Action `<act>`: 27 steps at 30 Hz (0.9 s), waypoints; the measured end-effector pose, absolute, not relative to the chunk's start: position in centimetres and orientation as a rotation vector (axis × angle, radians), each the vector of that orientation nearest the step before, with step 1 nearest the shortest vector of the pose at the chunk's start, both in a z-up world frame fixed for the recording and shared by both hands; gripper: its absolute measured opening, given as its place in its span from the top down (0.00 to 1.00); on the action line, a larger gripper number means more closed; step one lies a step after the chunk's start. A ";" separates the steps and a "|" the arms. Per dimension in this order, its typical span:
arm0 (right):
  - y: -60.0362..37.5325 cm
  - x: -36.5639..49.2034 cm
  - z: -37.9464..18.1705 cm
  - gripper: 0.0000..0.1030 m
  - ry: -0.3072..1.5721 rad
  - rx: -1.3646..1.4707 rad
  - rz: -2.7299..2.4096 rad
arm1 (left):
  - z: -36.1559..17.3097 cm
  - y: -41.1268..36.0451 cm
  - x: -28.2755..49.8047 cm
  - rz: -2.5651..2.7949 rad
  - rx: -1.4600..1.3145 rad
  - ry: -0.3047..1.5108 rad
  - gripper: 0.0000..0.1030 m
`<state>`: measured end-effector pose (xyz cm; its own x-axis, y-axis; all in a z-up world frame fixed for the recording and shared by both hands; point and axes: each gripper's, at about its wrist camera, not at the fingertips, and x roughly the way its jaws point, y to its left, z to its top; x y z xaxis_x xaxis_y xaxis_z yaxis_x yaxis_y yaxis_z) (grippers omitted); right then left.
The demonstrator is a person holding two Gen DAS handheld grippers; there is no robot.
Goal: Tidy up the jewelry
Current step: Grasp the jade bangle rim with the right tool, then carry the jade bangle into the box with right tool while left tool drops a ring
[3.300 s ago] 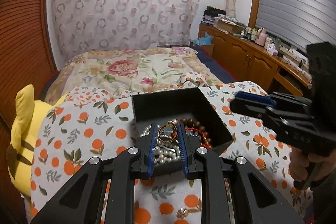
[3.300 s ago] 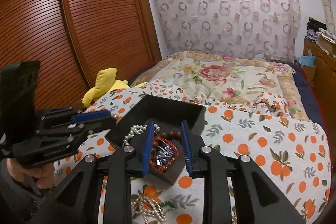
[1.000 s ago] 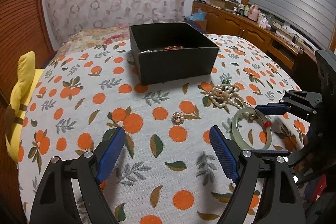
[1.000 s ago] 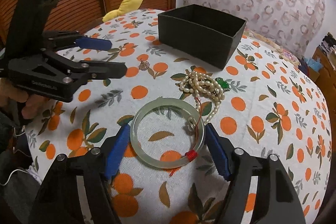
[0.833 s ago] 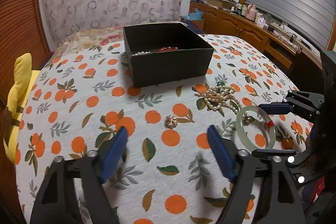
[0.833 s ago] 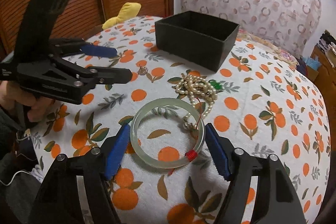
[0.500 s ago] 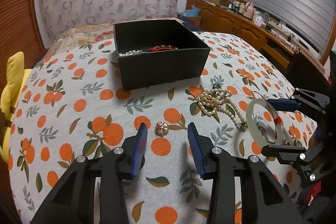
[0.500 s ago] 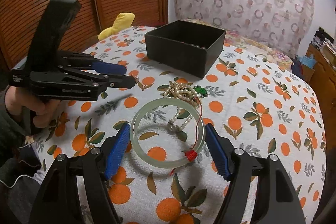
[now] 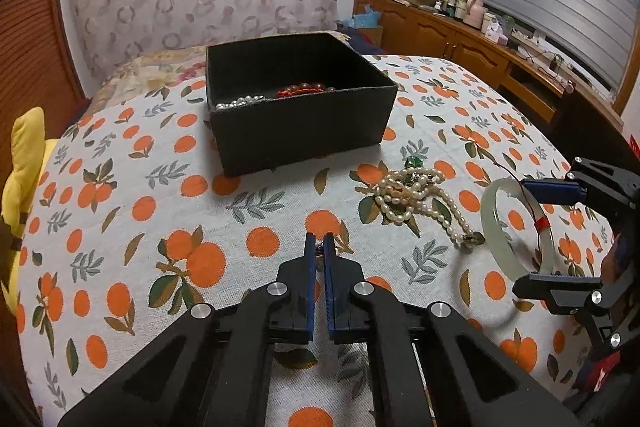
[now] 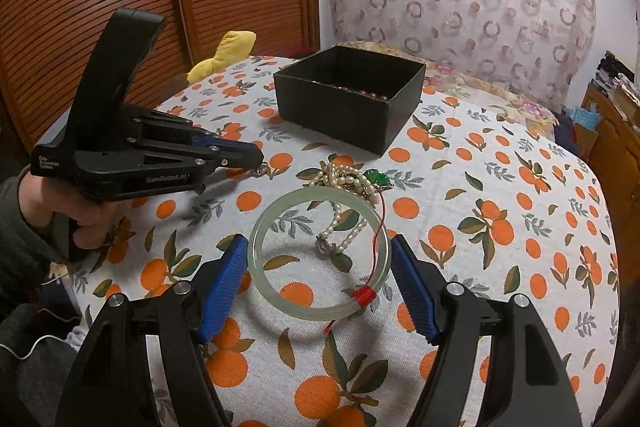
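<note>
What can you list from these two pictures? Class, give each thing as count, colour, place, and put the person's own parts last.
box: one, black, far middle of the table, open.
beads: one strand, red, inside the box.
pearls in the box: one strand, white, at its left wall.
pearl necklace: one heap, cream with a green stone, on the cloth right of the box.
bangle: one, pale green with red thread, between the right gripper's fingers.
brooch: one, small, metallic, at the left gripper's tips.
tablecloth: one, white with oranges.
plush toy: one, yellow, off the table's left edge.
left gripper: black, blue pads, shut on the brooch.
right gripper: black, blue pads, spread around the bangle.
</note>
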<state>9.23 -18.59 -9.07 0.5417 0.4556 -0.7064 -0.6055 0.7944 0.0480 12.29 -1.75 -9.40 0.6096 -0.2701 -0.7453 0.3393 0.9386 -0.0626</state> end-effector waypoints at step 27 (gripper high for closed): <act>-18.0 13.6 -5.5 0.28 0.692 -0.187 0.657 | -4.7 -0.4 12.2 -0.331 0.043 0.722 0.97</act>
